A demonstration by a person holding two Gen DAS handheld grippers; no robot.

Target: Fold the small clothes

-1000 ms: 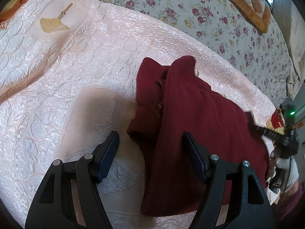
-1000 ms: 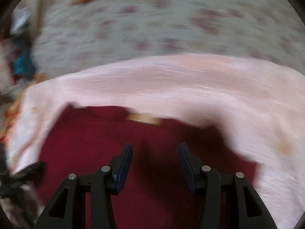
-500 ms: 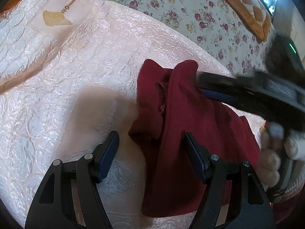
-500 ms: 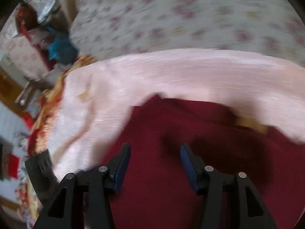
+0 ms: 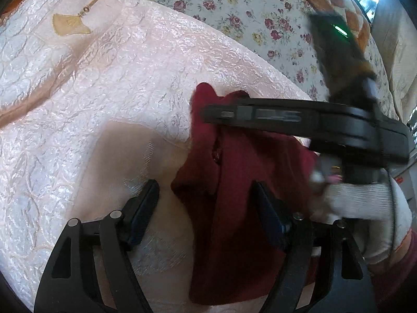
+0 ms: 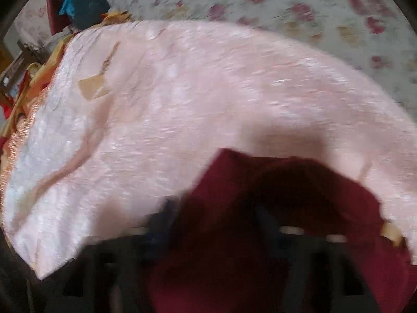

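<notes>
Pale pink embossed bedspread point(image 5: 109, 83) is spread over a rose-print floral sheet point(image 5: 234, 13); a tan fan motif point(image 5: 69, 24) is sewn on it.

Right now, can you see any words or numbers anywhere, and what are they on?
No words or numbers can be read.
right gripper: pale marks on its side, too blurred to read.
dark red garment: no label showing.
pink quilt: only a tan fan-shaped patch, no writing.

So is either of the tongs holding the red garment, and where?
Left tongs open, holding nothing. Right tongs are closing at the red garment's far corner; a grip cannot be told.
</notes>
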